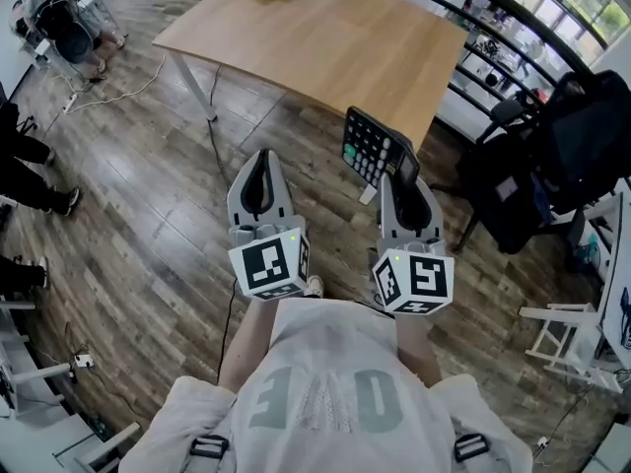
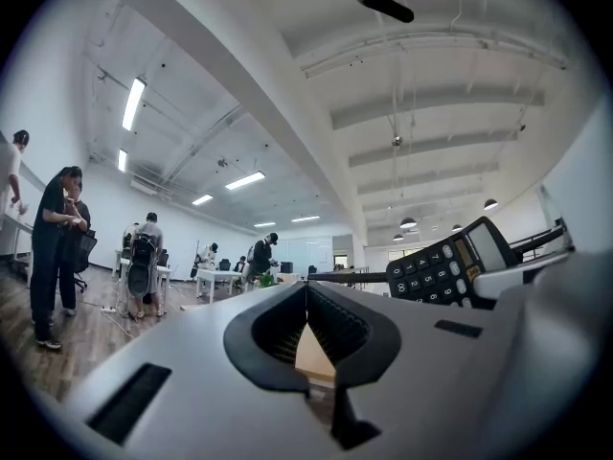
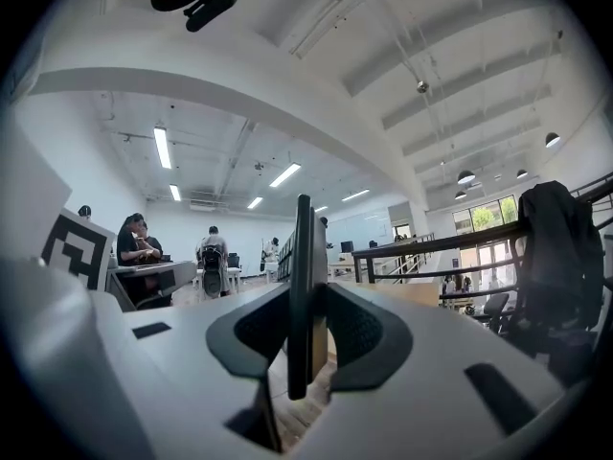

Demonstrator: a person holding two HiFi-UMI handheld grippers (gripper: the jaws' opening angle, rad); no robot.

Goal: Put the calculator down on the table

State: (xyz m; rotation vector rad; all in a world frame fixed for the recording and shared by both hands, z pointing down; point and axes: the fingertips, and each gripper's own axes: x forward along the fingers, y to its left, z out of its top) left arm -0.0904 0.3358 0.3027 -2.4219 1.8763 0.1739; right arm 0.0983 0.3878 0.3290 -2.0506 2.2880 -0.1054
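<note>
Right gripper (image 1: pixel 404 183) clamps one end of the black, pale-keyed slab calculator (image 1: pixel 371 148), carrying it upright in the air, short of the light wooden tabletop (image 1: pixel 325 37) ahead. Left gripper (image 1: pixel 261 170) alongside: closed, empty, evidently spare.

Head view looks steeply down, gripper views level; all share the table (image 1: pixel 315 47).

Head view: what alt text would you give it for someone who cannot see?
From above, the right gripper holds a black calculator on edge near the edge of a wooden table. The left gripper, shut and empty, points forward beside it, over a wood floor.
</note>
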